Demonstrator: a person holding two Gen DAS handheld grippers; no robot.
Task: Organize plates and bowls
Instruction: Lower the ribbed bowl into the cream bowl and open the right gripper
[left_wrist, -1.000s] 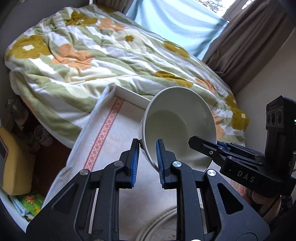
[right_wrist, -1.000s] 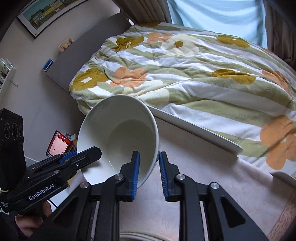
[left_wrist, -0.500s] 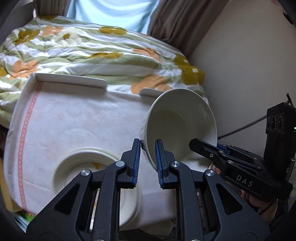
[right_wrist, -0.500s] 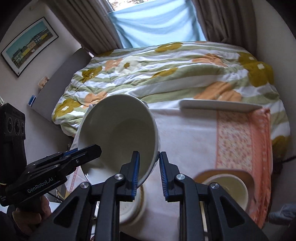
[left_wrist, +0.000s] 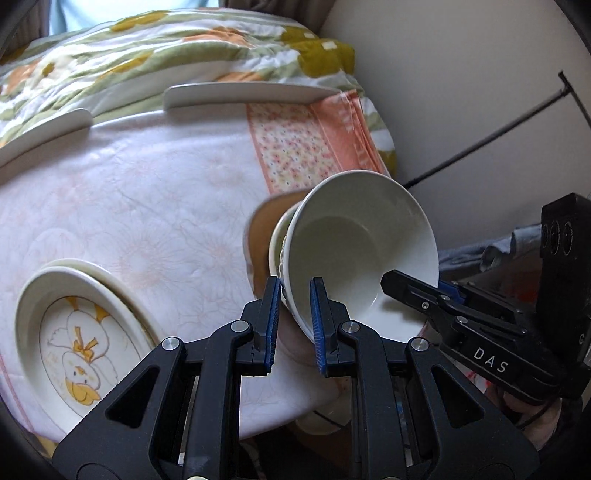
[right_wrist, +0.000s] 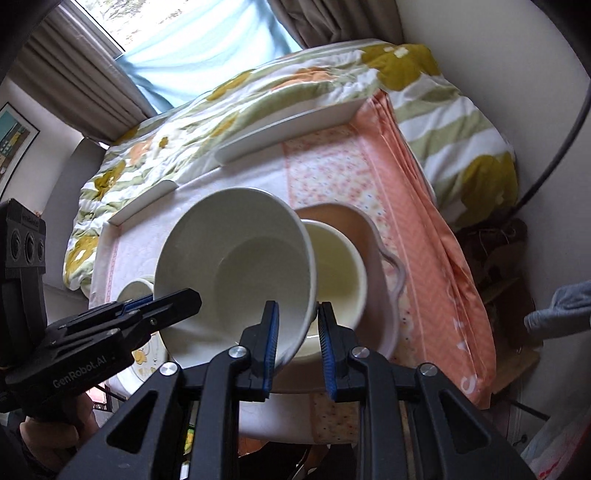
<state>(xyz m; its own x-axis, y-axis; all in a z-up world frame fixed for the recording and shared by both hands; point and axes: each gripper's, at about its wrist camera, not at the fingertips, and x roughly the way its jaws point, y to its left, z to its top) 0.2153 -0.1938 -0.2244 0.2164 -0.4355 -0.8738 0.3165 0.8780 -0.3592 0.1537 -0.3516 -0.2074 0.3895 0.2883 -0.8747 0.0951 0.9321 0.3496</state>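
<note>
From the left wrist camera, the left gripper (left_wrist: 293, 325) was clamped on the near rim of a white bowl (left_wrist: 354, 251), one blue pad inside the wall and one outside. The bowl was tilted, its mouth turned toward the camera, and held up off the table (left_wrist: 140, 206). The right gripper (left_wrist: 410, 291) reached in from the right and pinched the opposite side of the same rim. Behind the bowl, partly hidden by it, sat a smaller cream bowl (left_wrist: 276, 243) on a brown plate (left_wrist: 258, 229). At the lower left, a stack of plates (left_wrist: 74, 332) with a duck picture on the top one rested on the white cloth. Beyond the table lay a flowered quilt (left_wrist: 147, 48).

From the right wrist camera, the right gripper (right_wrist: 295, 339) was likewise closed on the white bowl's (right_wrist: 236, 266) rim, with the wall between its pads. The left gripper (right_wrist: 173, 301) held the far-left side of the rim. The white bowl hung just beside and partly over the cream bowl (right_wrist: 340, 273), which stood on the brown plate (right_wrist: 373, 229) near the orange cloth border (right_wrist: 417, 258). A small cup (right_wrist: 135, 290) showed behind the left gripper.

As a judgement, the sorting looked partly done: the plates were already stacked, and the white bowl was in the air close to the cream bowl. Setting it down, probably with that bowl, and letting go were still left.
</note>
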